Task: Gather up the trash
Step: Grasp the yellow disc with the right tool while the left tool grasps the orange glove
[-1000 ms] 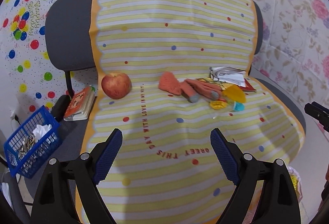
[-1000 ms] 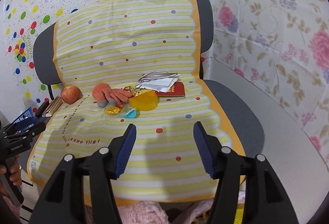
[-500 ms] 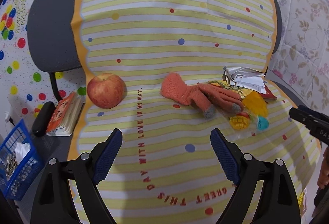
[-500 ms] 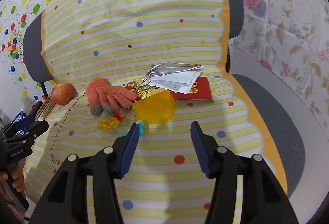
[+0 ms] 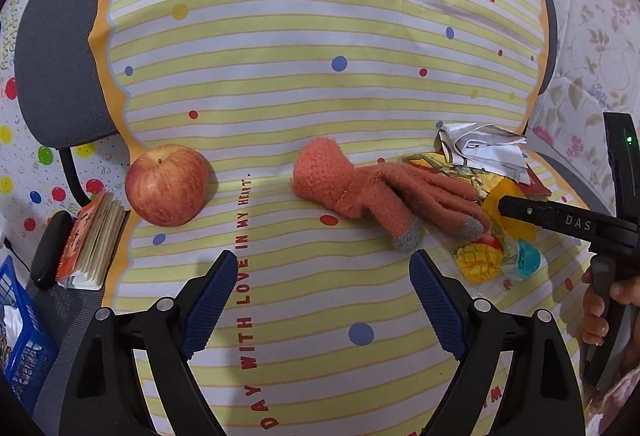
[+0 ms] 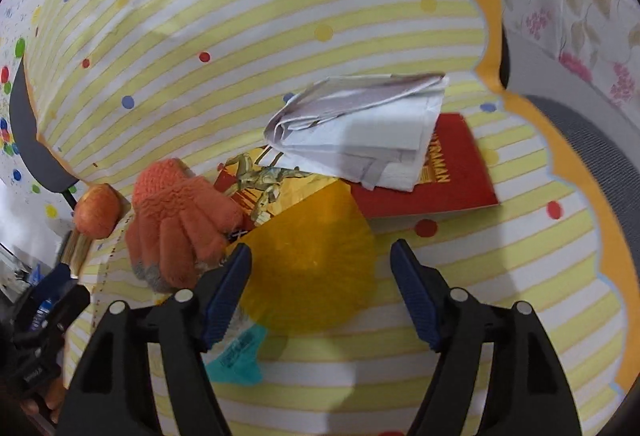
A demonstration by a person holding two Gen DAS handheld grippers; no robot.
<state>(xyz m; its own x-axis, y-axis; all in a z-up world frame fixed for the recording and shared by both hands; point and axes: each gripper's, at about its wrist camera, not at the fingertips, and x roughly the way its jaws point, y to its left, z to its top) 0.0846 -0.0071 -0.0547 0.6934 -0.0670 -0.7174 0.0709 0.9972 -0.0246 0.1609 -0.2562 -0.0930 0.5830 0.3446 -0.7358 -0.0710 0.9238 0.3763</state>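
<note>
A pile of litter lies on the striped cloth (image 5: 304, 83) over the chair seat. A round orange wrapper (image 6: 308, 268) lies right in front of my open right gripper (image 6: 320, 284), between its fingers. Beside it are a teal wrapper (image 6: 240, 356), a mango-print packet (image 5: 478, 262) and crumpled white paper (image 6: 360, 131). An orange knit glove (image 5: 376, 191) lies left of the pile. My left gripper (image 5: 320, 296) is open and empty, just short of the glove.
A red apple (image 5: 166, 185) sits at the cloth's left edge. A red book (image 6: 452, 175) lies under the paper. A small booklet (image 5: 94, 236) and a blue basket (image 5: 20, 336) are off to the left. Floral sheeting hangs to the right.
Both grippers have moved in closer to the seat. The right one now straddles the orange wrapper; the left one has come up near the glove. Both stay open.
</note>
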